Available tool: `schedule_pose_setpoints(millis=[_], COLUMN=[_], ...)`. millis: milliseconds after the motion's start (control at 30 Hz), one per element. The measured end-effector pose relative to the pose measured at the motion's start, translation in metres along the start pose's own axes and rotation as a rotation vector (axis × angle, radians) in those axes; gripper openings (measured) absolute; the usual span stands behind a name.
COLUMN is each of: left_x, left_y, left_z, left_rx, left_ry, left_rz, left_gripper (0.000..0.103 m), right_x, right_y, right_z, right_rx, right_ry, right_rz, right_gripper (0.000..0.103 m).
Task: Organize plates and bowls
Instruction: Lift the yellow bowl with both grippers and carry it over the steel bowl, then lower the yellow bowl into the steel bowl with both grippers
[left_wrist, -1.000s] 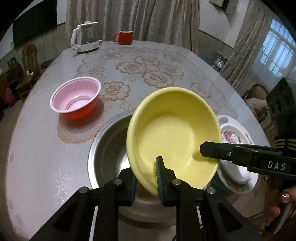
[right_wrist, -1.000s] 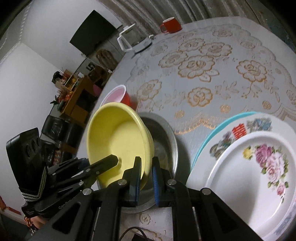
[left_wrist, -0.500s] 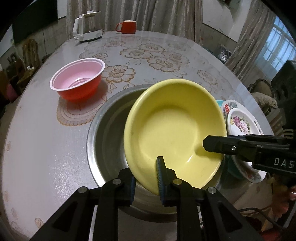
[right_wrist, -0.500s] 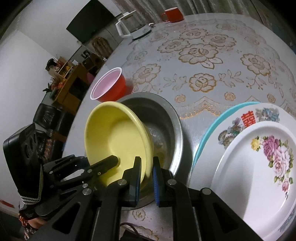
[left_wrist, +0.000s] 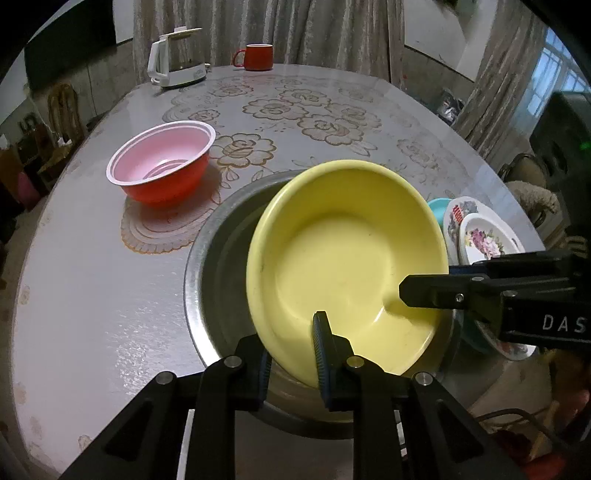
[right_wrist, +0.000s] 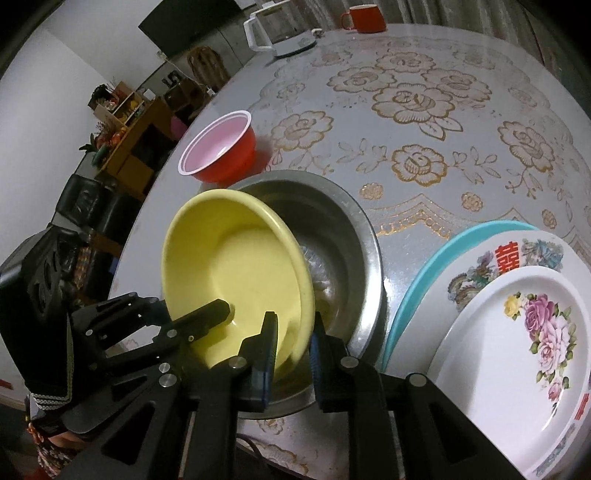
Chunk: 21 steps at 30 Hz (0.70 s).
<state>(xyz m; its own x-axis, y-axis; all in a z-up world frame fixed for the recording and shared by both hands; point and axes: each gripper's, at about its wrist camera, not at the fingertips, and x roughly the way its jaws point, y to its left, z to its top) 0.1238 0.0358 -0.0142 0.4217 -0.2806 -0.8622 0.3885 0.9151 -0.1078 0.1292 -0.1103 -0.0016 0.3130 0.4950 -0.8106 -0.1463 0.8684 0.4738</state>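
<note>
We are seeing the yellow bowl (left_wrist: 347, 258) tilting inside the steel basin (left_wrist: 218, 266), its near rim raised. The left hand-held gripper (left_wrist: 291, 354) is clamping that near rim, one pad inside the bowl and one outside. The right hand-held gripper (right_wrist: 293, 349) is straddling the bowl's rim at another spot; its jaws have just been opening, and a small gap is showing between the right pad and the bowl wall. We are noting a red bowl (left_wrist: 162, 171) standing just beside the basin on the desk (left_wrist: 92, 295). A stack of flowered plates (right_wrist: 517, 332) is lying on the basin's other side.
</note>
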Motion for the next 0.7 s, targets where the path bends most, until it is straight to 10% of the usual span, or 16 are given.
schedule_pose_setpoints(millis=[700], left_x=[0.0061], left_y=[-0.0044], left_z=[0.0043], left_rx=[0.064], left_ry=[0.017], left_rz=[0.047], left_gripper=[0.022], right_x=[0.0045], right_y=[0.0055], right_z=[0.0083], right_rx=[-0.021], right_ry=[0.054], right_rz=[-0.036], right_gripper=[0.019])
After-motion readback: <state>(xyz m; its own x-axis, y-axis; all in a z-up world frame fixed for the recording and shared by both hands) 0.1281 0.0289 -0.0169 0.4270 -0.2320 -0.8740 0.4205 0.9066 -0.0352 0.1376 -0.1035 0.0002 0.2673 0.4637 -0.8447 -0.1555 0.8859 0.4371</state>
